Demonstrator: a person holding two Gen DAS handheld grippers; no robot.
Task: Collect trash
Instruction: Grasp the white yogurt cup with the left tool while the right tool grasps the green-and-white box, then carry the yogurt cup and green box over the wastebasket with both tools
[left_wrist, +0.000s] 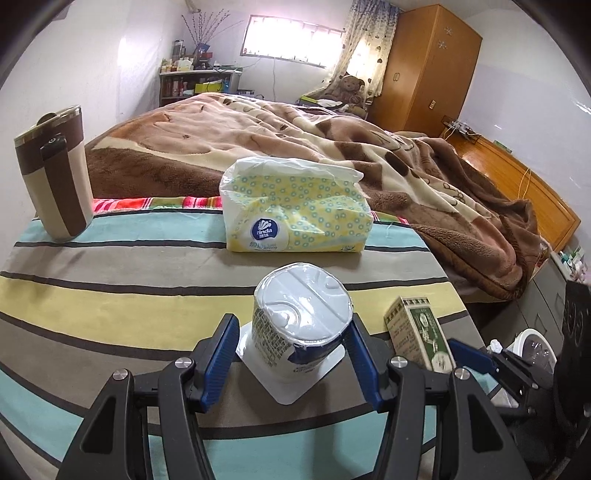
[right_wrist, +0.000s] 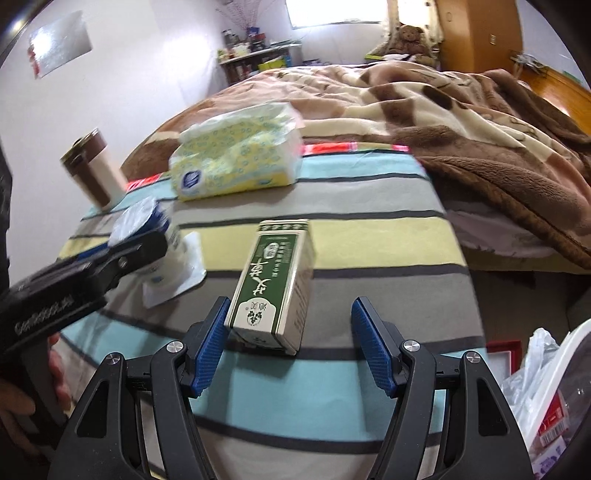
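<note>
An upside-down white yogurt cup (left_wrist: 301, 325) with its foil lid under it stands on the striped cloth. My left gripper (left_wrist: 291, 354) is open with its blue pads on either side of the cup; the right pad is at the cup's wall. A green and cream carton box (right_wrist: 273, 288) lies on the cloth. My right gripper (right_wrist: 290, 347) is open around the box's near end; the left pad is close to it, the right pad stands apart. The box also shows in the left wrist view (left_wrist: 419, 338), the cup in the right wrist view (right_wrist: 155, 240).
A yellow tissue pack (left_wrist: 295, 206) and a brown and cream mug (left_wrist: 55, 173) stand farther back on the striped table (left_wrist: 110, 288). A bed with a brown blanket (left_wrist: 332, 136) lies beyond. A white bin with a plastic bag (right_wrist: 543, 384) sits at the lower right.
</note>
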